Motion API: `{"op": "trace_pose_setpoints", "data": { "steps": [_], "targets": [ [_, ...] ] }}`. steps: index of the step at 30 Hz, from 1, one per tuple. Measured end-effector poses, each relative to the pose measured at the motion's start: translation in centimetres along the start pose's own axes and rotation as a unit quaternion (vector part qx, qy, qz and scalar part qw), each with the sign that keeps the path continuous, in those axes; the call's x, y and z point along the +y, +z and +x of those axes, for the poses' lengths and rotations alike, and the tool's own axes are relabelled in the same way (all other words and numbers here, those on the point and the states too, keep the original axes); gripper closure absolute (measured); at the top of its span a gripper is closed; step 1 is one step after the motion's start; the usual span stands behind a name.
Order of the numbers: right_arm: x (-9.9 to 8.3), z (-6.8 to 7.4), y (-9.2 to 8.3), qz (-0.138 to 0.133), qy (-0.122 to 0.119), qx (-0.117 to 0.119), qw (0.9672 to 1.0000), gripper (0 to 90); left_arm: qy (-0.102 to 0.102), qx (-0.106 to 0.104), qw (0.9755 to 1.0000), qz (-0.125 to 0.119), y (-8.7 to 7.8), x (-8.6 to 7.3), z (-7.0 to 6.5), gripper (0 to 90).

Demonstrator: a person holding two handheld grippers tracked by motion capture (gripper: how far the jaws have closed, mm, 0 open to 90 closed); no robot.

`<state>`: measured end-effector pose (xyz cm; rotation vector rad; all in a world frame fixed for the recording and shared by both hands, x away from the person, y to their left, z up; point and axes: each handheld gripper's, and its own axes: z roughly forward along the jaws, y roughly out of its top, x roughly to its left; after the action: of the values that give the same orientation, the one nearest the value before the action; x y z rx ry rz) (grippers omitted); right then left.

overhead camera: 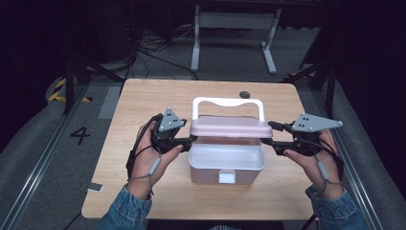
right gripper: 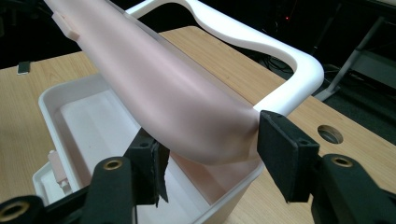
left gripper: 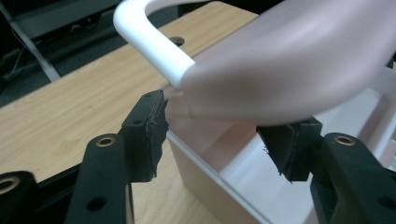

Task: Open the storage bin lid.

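Left tongs [left gripper: 212, 140] jaws apart, straddling the box [left gripper: 219, 186] wall; pads clear of it. Pink lid [left gripper: 289, 60] tilted above, blurred. White handle [left gripper: 149, 42] curves up left. Wooden tabletop [left gripper: 60, 121] beneath.

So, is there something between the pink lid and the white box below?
The white box looks empty, but the left gripper and right gripper each have one jaw under the pink lid.

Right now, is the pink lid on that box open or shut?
Open: the pink lid is raised at the back, exposing the white box and its empty interior.
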<state>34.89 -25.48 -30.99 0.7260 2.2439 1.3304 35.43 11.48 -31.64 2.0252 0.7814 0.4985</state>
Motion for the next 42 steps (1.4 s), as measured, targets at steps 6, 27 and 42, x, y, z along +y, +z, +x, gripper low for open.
{"op": "trace_pose_setpoints", "data": {
  "steps": [6, 27, 42],
  "targets": [
    [0.0, 0.0, -0.1, -0.001, 0.001, 0.003, 1.0000, 45.3, 0.013, -0.007, 0.9998, -0.012, 0.3, 0.5, -0.2, 49.3],
    [-0.3, -0.4, -1.5, 0.006, -0.003, -0.020, 0.9998, 40.3, 0.030, -0.016, 0.9984, -0.046, 1.0, 2.7, 1.0, 52.8],
    [-0.8, -1.1, -2.5, 0.002, 0.013, -0.024, 0.9996, 40.3, 0.031, -0.023, 0.9975, -0.059, 2.7, 5.3, 2.5, 59.5]
  ]
}}
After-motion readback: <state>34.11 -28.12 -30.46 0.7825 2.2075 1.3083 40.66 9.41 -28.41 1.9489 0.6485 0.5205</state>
